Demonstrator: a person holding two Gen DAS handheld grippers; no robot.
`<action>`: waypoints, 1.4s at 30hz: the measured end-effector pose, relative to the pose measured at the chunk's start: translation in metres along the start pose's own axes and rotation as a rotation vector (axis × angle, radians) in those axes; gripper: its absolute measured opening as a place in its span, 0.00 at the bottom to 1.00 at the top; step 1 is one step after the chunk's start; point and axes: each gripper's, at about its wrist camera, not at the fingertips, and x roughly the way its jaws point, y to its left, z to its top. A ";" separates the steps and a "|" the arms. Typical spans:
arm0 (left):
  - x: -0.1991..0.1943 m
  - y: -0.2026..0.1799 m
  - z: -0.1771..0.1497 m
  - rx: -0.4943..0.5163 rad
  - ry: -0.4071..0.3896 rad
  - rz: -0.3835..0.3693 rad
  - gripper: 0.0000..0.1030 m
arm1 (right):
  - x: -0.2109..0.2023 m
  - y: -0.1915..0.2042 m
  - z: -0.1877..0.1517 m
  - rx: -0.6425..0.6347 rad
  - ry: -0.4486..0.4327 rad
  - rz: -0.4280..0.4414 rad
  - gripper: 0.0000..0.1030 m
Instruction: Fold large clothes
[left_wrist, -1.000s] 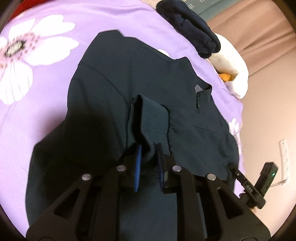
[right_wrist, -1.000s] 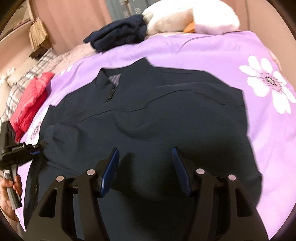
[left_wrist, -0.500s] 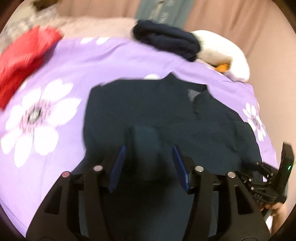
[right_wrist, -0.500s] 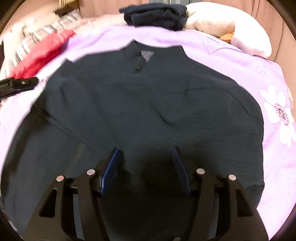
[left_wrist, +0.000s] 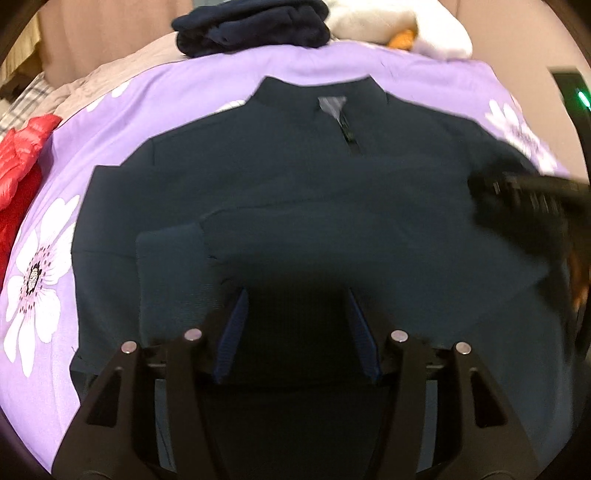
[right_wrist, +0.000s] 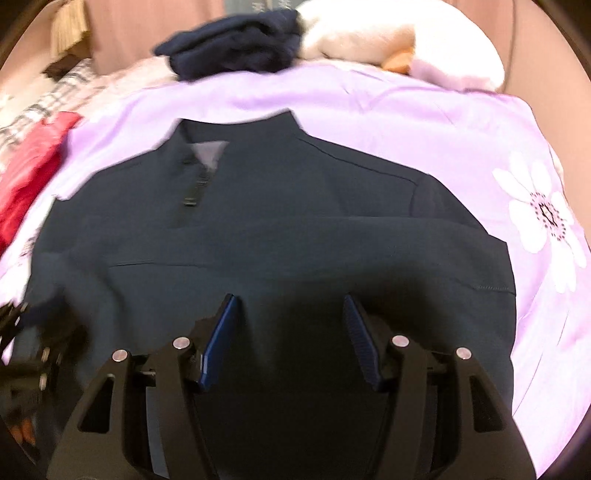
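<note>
Left wrist view shows our left gripper (left_wrist: 295, 332) wide open, empty, the sweater (left_wrist: 295, 177) with its folded-in sleeve cuff (left_wrist: 170, 266) just left of the fingers. Our right gripper (right_wrist: 290, 336) is equally open and empty above the hem. We judge the sleeves done; next, we need to grasp the hem beneath both fingers and fold toward the collar (right_wrist: 207, 147).

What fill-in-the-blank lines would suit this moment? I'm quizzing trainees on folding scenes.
1. Both sleeves lie folded across the dark pullover's ____.
2. The left gripper and right gripper both stand ____.
3. The bedsheet is purple with white ____.

Missing: front; open; flowers
</note>
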 end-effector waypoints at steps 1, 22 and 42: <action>-0.001 -0.001 -0.003 0.018 -0.008 0.002 0.54 | 0.002 -0.005 0.003 0.029 -0.003 -0.019 0.58; 0.004 0.004 -0.005 0.000 -0.007 -0.036 0.54 | -0.038 0.044 -0.086 -0.315 -0.085 -0.048 0.58; 0.007 0.005 -0.002 -0.004 0.011 -0.037 0.54 | -0.032 -0.047 -0.055 0.011 -0.045 -0.070 0.61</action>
